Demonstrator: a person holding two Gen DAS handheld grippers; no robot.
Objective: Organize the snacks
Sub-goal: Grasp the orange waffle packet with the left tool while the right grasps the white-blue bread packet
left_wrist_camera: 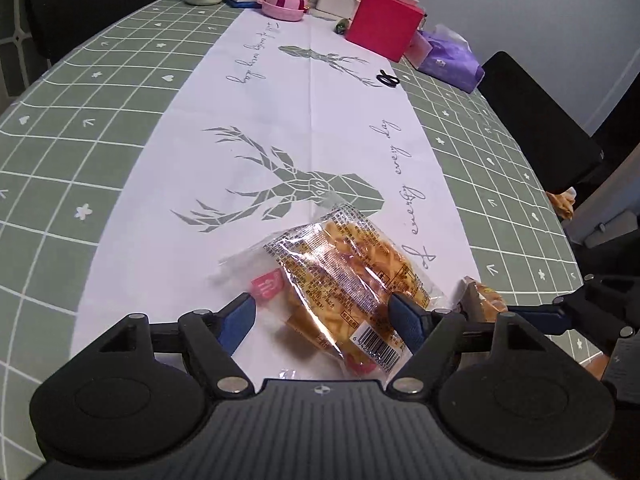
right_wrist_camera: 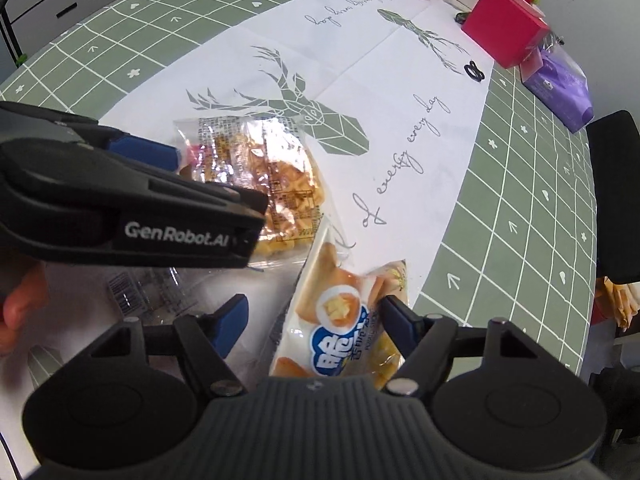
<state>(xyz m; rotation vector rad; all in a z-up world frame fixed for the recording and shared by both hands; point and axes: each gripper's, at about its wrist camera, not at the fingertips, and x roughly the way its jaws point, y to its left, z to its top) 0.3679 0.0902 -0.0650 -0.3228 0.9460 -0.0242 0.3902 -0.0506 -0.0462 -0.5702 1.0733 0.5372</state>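
Green grid tablecloth (left_wrist_camera: 100, 92) with white deer-print runner (left_wrist_camera: 280, 120), two snack packs near its front edge.
Left gripper (left_wrist_camera: 324, 316) spread wide over clear pack of golden fried snacks (left_wrist_camera: 344, 272), not clamping; right gripper (right_wrist_camera: 316, 320) partly open around white-orange snack bag (right_wrist_camera: 340, 320), grip unclear.

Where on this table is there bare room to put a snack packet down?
The white runner lies bare between the clear snack packet and the red box; the green checked cloth left of it too. The far end is crowded around the pink pot.
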